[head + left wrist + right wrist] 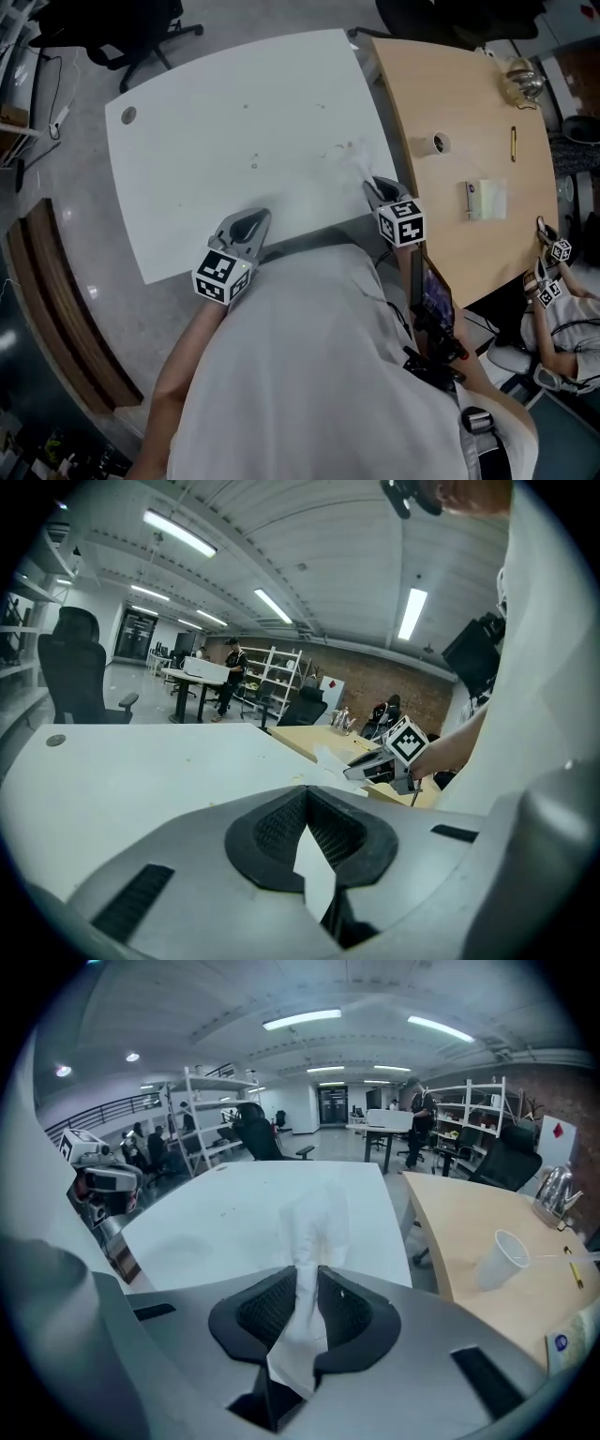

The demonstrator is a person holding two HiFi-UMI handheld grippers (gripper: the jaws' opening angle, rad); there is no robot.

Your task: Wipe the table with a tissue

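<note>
Right gripper (pixel 306 1274) view: jaws clamped on tissue (pixel 314 1222), sticking out over white table (pixel 216 159). Head view shows only a faint smear. Left gripper (pixel 307 794) closed, empty.

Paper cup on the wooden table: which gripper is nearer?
Right. The right gripper is at the white table edge nearest the wooden table, short of the paper cup; the left gripper is farther off.

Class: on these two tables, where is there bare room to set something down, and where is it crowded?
Free: white table, from corner hole to left gripper. Crowded: its right edge, where right gripper holds the tissue; wooden table with cup, pen, pack.
</note>
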